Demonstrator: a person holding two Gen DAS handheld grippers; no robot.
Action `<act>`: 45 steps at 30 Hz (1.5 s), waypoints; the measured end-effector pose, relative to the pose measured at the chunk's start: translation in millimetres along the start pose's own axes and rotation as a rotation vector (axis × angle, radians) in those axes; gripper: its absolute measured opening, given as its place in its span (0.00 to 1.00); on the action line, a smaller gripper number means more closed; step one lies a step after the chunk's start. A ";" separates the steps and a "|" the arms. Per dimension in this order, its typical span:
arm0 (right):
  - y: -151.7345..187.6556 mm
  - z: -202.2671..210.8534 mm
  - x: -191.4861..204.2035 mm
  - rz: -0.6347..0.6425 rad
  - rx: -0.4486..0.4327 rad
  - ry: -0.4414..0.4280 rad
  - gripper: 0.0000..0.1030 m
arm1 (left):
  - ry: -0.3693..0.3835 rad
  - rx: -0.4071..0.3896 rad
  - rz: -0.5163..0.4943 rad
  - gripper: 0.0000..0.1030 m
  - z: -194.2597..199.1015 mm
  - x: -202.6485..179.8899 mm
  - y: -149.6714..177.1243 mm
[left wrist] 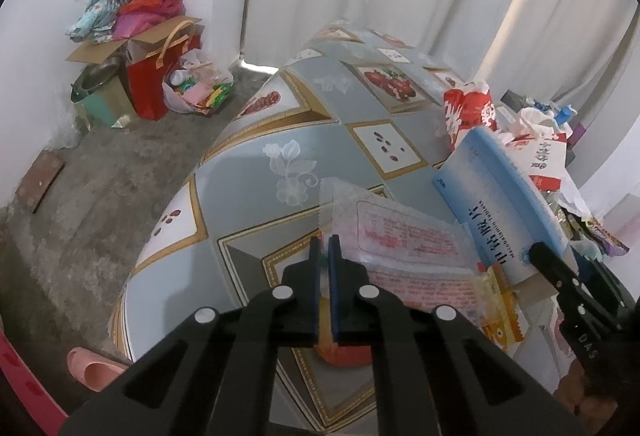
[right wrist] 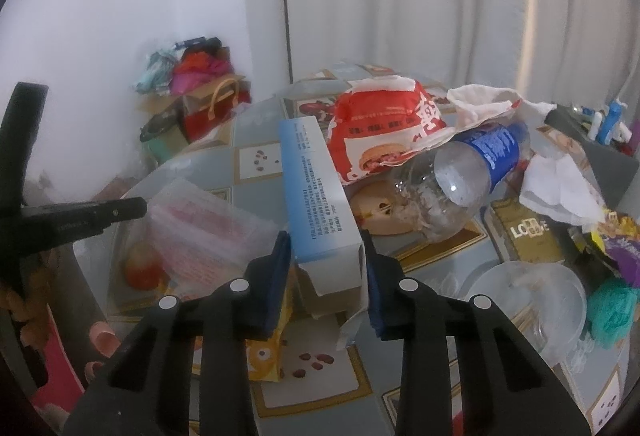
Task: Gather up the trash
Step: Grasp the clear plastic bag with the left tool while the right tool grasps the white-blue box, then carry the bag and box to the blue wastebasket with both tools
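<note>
We are holding the long blue-and-white cardboard box (right wrist: 314,192) between the right tongs (right wrist: 326,276), the two blue pads clenched against its open near end at the lower centre of the right wrist view. In the left wrist view the same box (left wrist: 500,204) is slanting up at the right of the frame, its far end raised above the patterned grey-and-gold table (left wrist: 248,140).

Our left tongs (left wrist: 325,256) are sitting almost fully closed at the lower centre of that view, pinching the near edge of the clear plastic bag with red print (left wrist: 400,236); its thin film is showing between the pads.

To do this step well, we are judging that both pieces should be lifted clear before moving, since the bag is lying partly under the box. The open flap end is soft card, so a firm but not crushing squeeze seems wise.

Still waiting on the table in the right wrist view are the empty clear plastic bottle with a blue label (right wrist: 460,176) right of centre, the red-and-white burger wrapper (right wrist: 384,124) above it, and the clear plastic lid (right wrist: 532,300) at lower right.
</note>
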State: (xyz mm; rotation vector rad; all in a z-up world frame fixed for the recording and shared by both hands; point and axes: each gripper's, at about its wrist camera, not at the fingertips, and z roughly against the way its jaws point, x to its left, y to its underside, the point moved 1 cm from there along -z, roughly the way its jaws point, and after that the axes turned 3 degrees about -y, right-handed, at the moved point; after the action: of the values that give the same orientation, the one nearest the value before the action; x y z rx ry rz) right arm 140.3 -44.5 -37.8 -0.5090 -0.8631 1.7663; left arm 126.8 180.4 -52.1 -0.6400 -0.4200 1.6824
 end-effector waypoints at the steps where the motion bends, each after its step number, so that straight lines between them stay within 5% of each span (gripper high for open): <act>1: -0.3 -0.1 0.2 0.004 0.000 0.002 0.30 | 0.007 -0.003 0.001 0.03 0.6 0.3 -0.7; 21: -6.5 22.2 6.2 0.045 -0.073 0.019 0.28 | 0.082 -0.148 -0.013 0.00 43.4 -5.9 -18.4; 35: -15.7 102.4 -10.9 -0.007 -0.263 0.042 0.28 | 0.163 -0.364 -0.114 0.00 139.2 -35.4 -26.6; 40: -2.9 147.4 -30.8 -0.067 -0.335 0.079 0.28 | 0.236 -0.422 -0.197 0.00 175.4 -70.8 -25.7; 45: 26.2 202.5 -69.8 -0.175 -0.401 0.195 0.28 | 0.394 -0.404 -0.291 0.00 194.3 -124.6 -24.1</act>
State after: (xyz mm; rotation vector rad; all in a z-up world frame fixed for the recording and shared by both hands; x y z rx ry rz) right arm 7.7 -177.1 69.0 -0.8260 -1.0924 1.3623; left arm 40.2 77.4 137.0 -1.1260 -0.5424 1.1660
